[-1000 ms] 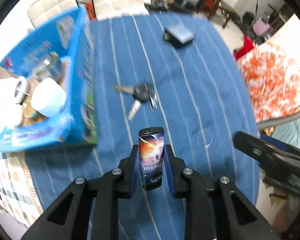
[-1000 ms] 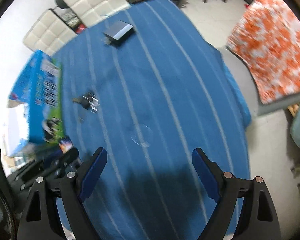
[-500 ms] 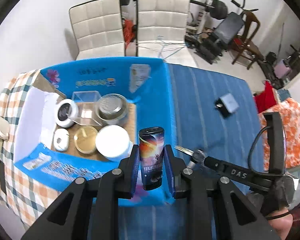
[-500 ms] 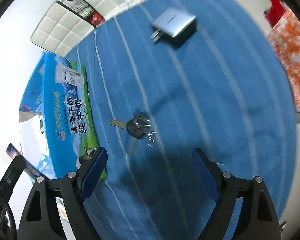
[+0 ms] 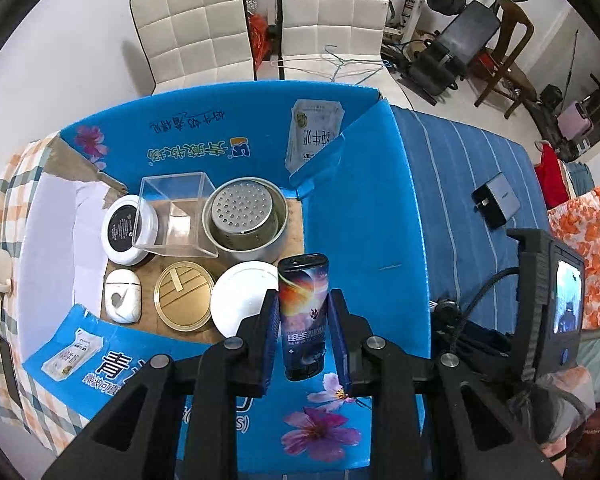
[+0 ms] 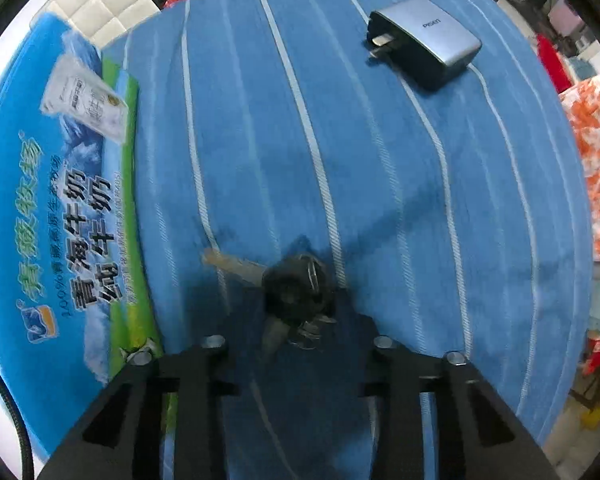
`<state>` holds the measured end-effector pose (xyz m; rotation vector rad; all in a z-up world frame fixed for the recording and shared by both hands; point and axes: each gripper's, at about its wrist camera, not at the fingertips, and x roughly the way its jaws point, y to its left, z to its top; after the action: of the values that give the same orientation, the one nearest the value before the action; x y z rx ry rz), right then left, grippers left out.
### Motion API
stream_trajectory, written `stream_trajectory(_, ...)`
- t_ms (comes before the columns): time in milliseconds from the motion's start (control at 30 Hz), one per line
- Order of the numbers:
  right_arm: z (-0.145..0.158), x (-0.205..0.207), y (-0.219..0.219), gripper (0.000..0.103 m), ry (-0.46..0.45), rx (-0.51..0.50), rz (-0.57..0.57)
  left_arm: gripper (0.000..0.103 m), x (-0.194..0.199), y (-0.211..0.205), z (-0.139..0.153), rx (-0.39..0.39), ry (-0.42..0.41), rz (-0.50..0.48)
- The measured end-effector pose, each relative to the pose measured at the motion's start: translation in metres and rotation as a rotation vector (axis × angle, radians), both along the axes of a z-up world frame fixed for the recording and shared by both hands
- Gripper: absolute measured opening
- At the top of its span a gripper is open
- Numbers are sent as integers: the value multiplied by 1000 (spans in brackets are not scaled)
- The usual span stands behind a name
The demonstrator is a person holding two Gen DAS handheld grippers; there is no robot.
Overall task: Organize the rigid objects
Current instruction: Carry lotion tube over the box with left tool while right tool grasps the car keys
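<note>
Left gripper (image 5: 304,336) clamped on a dark lighter (image 5: 303,316) with a space print; it stands upright between the blue pads, cap end pointing away from the camera. It sits over the near flap of the blue cardboard box (image 5: 364,208), at the box's right inner corner.

Inside the box, near to far: white round lid (image 5: 242,300) just left of the lighter, gold round lid (image 5: 184,295) beside it, white earbud case (image 5: 122,295) further left. Behind those: perforated metal strainer cup (image 5: 246,214), clear plastic box (image 5: 176,212) tipped on its side and touching the strainer, black-topped white jar (image 5: 124,229) partly behind the clear box.

Right of the box, blue striped tablecloth (image 5: 460,184) with a grey plug adapter (image 5: 496,198) lying flat, well apart from the box. Two white padded chairs (image 5: 332,12) behind the table.

Right gripper (image 6: 300,320) points down at the tablecloth with a key bunch (image 6: 296,292) between its fingers. Its jaws have just been closing. Fingertips are dark and blurred there, so can't tell if the pads are pressing on the keys yet. One brass key blade sticks out left of the bunch. Same adapter (image 6: 424,46) lies far up the cloth; box side panel (image 6: 60,200) runs along the left.
</note>
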<state>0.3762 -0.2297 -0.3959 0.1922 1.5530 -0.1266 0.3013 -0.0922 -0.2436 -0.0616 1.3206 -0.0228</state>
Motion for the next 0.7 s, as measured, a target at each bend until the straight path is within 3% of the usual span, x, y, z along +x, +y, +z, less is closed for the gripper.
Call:
stream_trajectory(167,30,-18,5,23,-59,-20,-13,22,0,4,6,-15,1,-26)
stream_trajectory(200,39,-20,6,8,-76,-25,-14,22,0,5,9,-24,-1,-30)
stream_trajectory(233,50,-23,8,3,-94,-26,-13,22,-1,6,12,-35,-4,-35)
stream_trajectory(500,131,-45,14,0,-251,8,-11,22,-4,14,39,-76,-31,-72)
stream_trajectory(700,186,-52,17,0,-318,95,-6,22,-8,25,71,-129,-82,-74)
